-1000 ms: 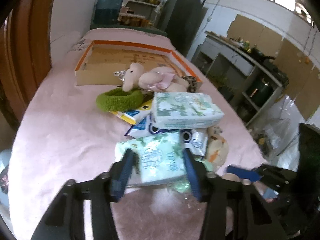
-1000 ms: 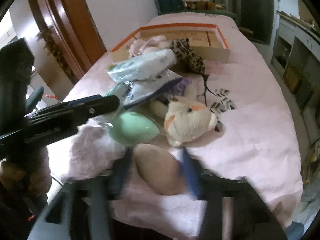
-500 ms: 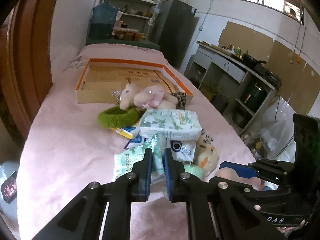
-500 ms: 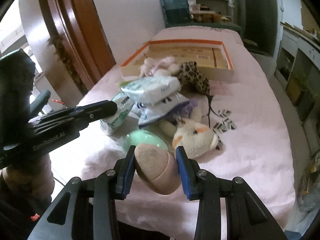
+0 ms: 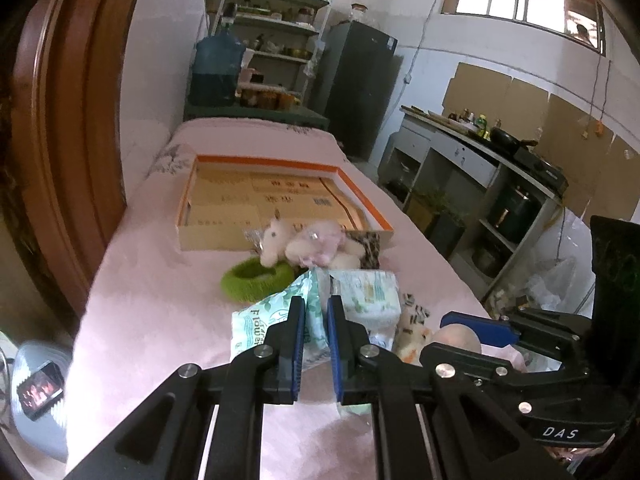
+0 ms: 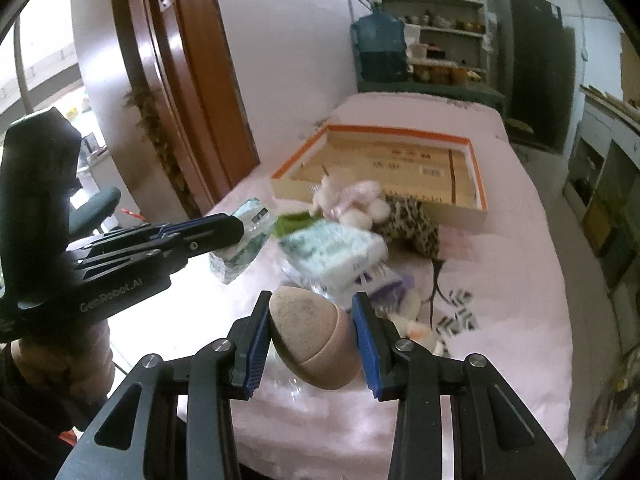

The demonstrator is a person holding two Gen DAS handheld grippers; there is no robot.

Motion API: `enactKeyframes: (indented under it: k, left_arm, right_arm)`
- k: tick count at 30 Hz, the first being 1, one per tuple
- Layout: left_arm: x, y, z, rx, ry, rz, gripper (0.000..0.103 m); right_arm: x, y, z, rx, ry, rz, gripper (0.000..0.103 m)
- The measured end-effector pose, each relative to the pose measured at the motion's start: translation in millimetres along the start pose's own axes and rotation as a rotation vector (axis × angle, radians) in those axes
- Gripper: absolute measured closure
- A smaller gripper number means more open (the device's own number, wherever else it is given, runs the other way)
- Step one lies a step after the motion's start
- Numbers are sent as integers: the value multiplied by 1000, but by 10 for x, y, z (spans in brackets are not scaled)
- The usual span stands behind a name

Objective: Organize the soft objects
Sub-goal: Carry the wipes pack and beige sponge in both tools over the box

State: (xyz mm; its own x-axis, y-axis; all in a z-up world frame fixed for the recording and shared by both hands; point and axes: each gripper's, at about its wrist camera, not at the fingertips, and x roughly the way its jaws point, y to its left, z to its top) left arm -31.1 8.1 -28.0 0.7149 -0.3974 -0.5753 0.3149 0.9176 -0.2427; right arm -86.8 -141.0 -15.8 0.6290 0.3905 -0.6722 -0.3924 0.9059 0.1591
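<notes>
Tissue pack (image 5: 276,320) is pinched by left gripper (image 5: 314,344), beige sponge (image 6: 314,338) clamped in right gripper (image 6: 312,344), presumably for carrying to the cardboard tray (image 5: 280,196) ahead.

A long tabletop (image 5: 152,312) under a pale pink cloth ran straight ahead of the left gripper (image 5: 316,320). At its far part, well beyond the gripper, lay a shallow cardboard box (image 5: 224,236) with an orange rim. Nearer, just ahead of the gripper's tips, a fuzzy green ring (image 5: 248,280) rested on the cloth, touching a white and pink plush toy (image 5: 300,242) against the box's near wall. To the right of the tips sat a white tissue pack (image 5: 370,296) atop a heap, and a cream plush (image 5: 412,336) lay beside it.
</notes>
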Motion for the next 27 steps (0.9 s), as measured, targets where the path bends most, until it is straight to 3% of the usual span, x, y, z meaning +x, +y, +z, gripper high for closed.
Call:
enactKeyframes:
  k: [27]
  left_arm:
    - [50,138,661,2,-95,90,92]
  right_arm:
    - [36,-102,707,-42,-132,-37,62]
